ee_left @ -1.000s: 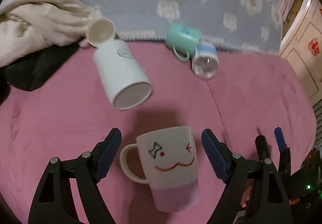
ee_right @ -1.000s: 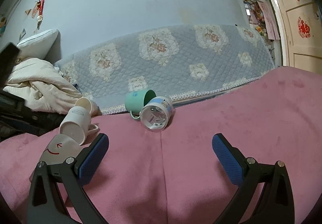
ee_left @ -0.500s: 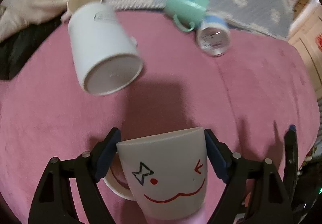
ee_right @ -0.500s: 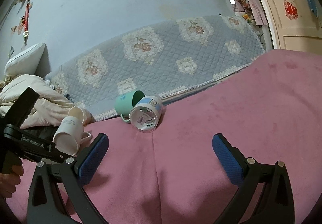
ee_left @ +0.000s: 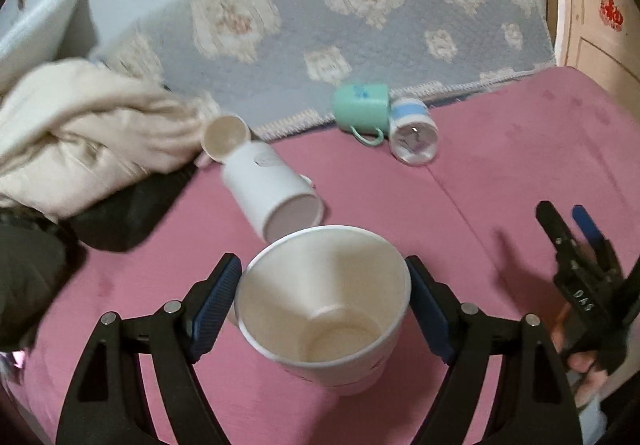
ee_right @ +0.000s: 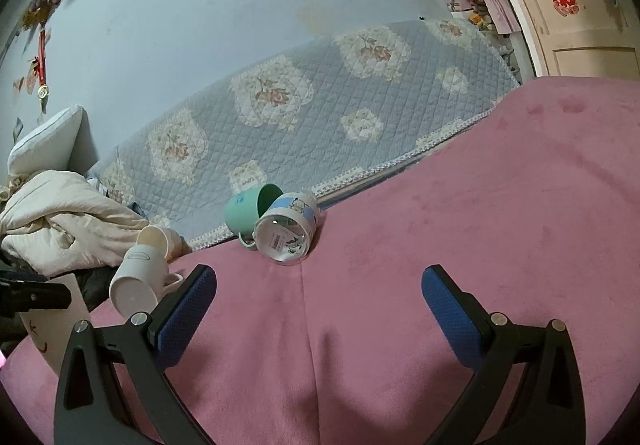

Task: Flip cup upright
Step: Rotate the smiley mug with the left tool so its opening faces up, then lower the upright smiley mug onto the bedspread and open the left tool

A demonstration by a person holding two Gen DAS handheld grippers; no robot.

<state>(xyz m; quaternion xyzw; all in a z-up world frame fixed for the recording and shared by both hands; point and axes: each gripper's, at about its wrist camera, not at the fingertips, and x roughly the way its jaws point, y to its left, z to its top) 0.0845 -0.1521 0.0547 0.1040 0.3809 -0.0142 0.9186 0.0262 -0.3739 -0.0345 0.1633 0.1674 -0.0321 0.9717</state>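
Cup (ee_left: 324, 309) — white, mouth toward the camera, clamped between the left tongs (ee_left: 323, 307) above the pink bed (ee_left: 500, 173), apparently lifted. Right tongs (ee_right: 319, 309) — spread wide, holding nothing.

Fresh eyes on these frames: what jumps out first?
The big white mug, clamped in the left gripper, fills the left wrist view, its open mouth facing the camera. Behind it, a white cup, a green cup and a blue-banded cup lie tipped on the pink cover.
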